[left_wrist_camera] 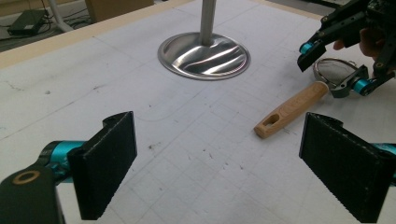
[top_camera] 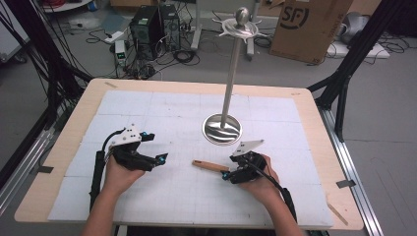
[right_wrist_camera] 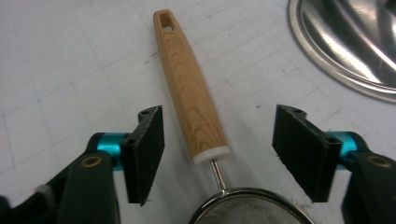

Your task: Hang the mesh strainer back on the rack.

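From above, your right gripper (top_camera: pixel 229 173) sits over the strainer (top_camera: pixel 212 166), whose wooden handle pokes out to its left on the white mat (top_camera: pixel 162 113), just below the metal stand (top_camera: pixel 222 129). Your left gripper (top_camera: pixel 156 147) rests well apart on the left. The cardboard box (top_camera: pixel 310 24) behind the table reads "SF".

Your left gripper view shows its jaws wide with only mat between them, and the strainer's mesh ring (left_wrist_camera: pixel 332 70) lying between the right gripper's tips (left_wrist_camera: pixel 334 63).

Your right gripper view shows the jaws part open, either side of the handle (right_wrist_camera: pixel 189 88) near its white collar, pads not touching it.
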The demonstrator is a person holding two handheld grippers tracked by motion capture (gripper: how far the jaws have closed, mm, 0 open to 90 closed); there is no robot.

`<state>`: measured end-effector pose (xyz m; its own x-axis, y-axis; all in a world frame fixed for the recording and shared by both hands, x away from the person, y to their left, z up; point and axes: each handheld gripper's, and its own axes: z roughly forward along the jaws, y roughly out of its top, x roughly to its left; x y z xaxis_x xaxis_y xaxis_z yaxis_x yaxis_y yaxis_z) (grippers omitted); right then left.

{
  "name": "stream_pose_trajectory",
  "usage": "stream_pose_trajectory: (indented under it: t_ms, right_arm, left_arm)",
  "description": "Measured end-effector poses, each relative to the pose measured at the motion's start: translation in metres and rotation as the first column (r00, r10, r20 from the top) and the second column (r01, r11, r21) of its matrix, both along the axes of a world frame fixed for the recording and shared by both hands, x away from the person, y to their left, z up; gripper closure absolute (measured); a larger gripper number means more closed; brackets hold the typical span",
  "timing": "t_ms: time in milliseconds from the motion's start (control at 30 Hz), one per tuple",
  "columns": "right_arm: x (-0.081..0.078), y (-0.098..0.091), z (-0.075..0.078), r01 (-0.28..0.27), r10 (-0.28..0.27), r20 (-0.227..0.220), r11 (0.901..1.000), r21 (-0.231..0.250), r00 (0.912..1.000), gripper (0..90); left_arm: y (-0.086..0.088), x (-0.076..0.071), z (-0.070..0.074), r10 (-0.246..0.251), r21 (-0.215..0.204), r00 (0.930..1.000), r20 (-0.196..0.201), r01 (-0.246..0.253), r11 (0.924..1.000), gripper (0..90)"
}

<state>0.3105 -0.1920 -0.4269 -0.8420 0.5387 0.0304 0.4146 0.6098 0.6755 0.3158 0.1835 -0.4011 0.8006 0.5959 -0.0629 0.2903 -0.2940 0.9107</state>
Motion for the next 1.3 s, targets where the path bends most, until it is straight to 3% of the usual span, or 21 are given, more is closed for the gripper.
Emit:
stream_pose_trajectory:
  t_ms: [67,333,467,733,1133,1300]
  right_arm:
    - [0.001,0.002,-0.001,-0.018,0.018,-0.024,0.9998,-0.009,0.9996,41.1]
    - [0.001,0.009,-0.001,-0.043,0.041,-0.032,0.9961,-0.077,0.9986,50.9]
    - [0.002,0.014,-0.003,-0.057,0.054,-0.027,0.99,-0.129,0.9982,52.6]
    - [0.003,0.021,0.001,-0.09,0.083,-0.05,0.9805,-0.174,0.9953,61.7]
    - [0.005,0.02,0.003,-0.083,0.068,-0.092,0.9824,-0.168,0.9935,67.0]
    - [0.005,0.022,0.004,-0.086,0.067,-0.103,0.9776,-0.192,0.9924,66.9]
  left_arm:
    - [0.0,0.0,0.0,-0.001,-0.002,1.0,-0.001,0.001,1.0,11.9]
    - [0.0,0.0,-0.001,0.001,0.002,1.0,-0.003,-0.001,1.0,12.1]
    - [0.0,0.0,-0.001,-0.001,0.003,1.0,-0.002,0.001,1.0,12.3]
    - [-0.001,0.0,-0.001,-0.001,0.005,1.0,-0.003,0.001,1.0,12.5]
    - [-0.001,0.0,0.0,-0.003,0.005,1.0,0.001,0.003,1.0,12.8]
    - [-0.001,0.0,0.0,-0.005,0.004,1.0,0.001,0.005,1.0,12.8]
